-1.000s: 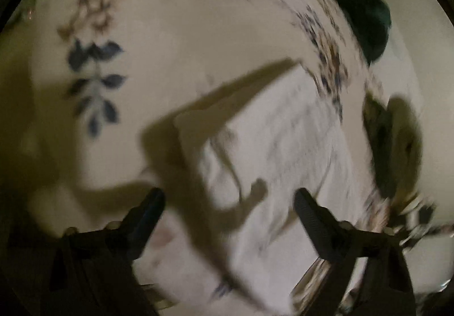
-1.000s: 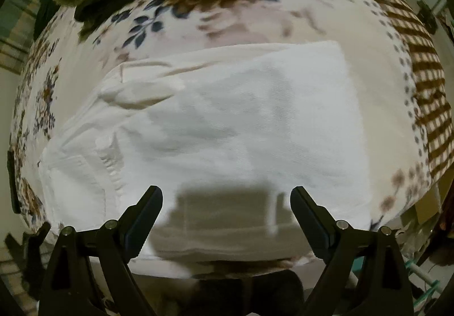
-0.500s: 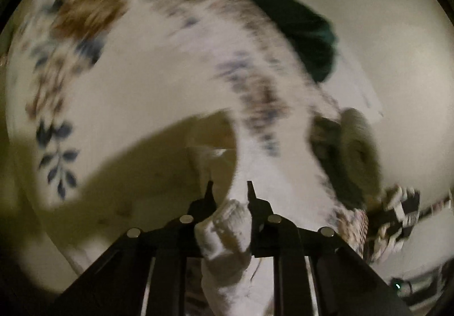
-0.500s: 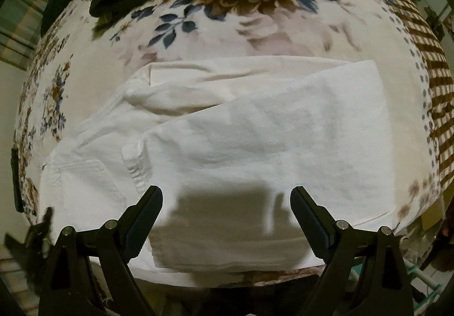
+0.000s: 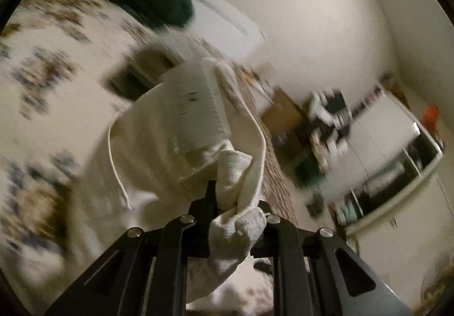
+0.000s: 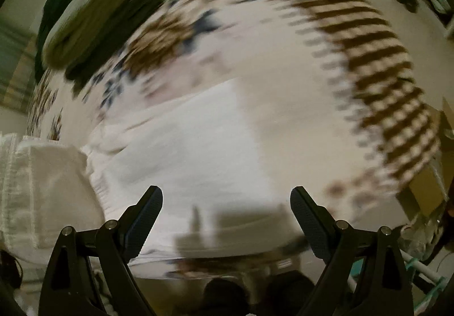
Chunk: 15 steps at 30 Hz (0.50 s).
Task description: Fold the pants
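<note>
The left gripper [image 5: 237, 204] is clenched on a bunched fold of the white pants [image 5: 181, 128]; the fabric is pinched between both fingers, with a rolled wad of cloth protruding behind the fingertips toward the camera. Ahead of the left claw, the gripped portion of the pants rises off the bed [image 5: 48, 106] and hangs in a curved sheet, a hemmed edge looping to the left of the claw and a flat panel with a printed label [image 5: 195, 106] facing the camera directly above it. The floral bedspread lies left of and below the lifted cloth. A dark green garment [image 5: 147, 1] sits at the far end of the bed, above and left of the claw. A shelf unit [image 5: 391, 151] stands to the right of the claw; its contents are too blurred to identify. The right gripper [image 6: 226, 202] is released, its fingers spread wide apart with nothing between them, positioned just above the near edge of the pants [image 6: 181, 145]. The folded body of the pants lies flat on the bed [image 6: 298, 106] ahead of the right claw, and a raised section of white cloth occupies the area to its left. An olive and dark green pile [image 6: 93, 18] rests far ahead and left of the right claw, though motion blur makes it probable rather than certain that this is stacked clothing. The brown checked border of the bedspread [image 6: 380, 60] runs ahead and right.
</note>
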Available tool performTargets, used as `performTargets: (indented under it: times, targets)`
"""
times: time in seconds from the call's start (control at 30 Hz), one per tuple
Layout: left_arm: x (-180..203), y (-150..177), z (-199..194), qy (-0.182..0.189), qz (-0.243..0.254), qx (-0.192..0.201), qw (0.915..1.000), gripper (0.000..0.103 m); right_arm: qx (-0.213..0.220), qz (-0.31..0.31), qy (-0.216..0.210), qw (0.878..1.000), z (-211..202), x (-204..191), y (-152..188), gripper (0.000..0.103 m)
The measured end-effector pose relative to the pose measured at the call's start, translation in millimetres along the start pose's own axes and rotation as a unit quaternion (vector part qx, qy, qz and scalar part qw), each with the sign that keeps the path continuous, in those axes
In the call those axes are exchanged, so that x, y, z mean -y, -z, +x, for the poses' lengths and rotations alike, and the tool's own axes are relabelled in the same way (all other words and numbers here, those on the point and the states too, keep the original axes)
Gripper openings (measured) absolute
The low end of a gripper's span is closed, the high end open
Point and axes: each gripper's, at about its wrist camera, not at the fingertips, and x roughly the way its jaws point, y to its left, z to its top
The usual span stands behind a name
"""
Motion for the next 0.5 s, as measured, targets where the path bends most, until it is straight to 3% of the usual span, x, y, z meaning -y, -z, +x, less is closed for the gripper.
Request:
performTargets:
  times: [0.17, 0.3, 0.4, 0.43, 0.47, 0.5]
  targets:
    - [43, 59, 85, 0.008, 0.046, -0.101, 0.9938, 0.014, 0.009, 0.039, 0.025, 0.999, -16, 79, -10, 0.093]
    - [67, 91, 126, -0.023, 0.084, -0.184, 0.979, 0.021, -0.002, 0.065, 0.032, 0.997, -15, 123, -14, 0.093]
    - [72, 93, 128, -0.019, 0.077, -0.22, 0.9723, 0.039, -0.008, 0.075, 0.017, 0.997, -12, 136, -15, 0.093]
    - [75, 95, 122, -0.018, 0.079, -0.219, 0.9724, 0.055, -0.009, 0.078, 0.007, 0.997, -11, 137, -16, 0.094]
    - [77, 88, 116, -0.014, 0.079, -0.215, 0.9732, 0.08, -0.009, 0.08, -0.004, 0.997, -11, 138, -18, 0.094]
    - [77, 79, 106, -0.012, 0.077, -0.206, 0.9754, 0.089, -0.009, 0.078, -0.022, 0.997, -10, 136, -21, 0.094]
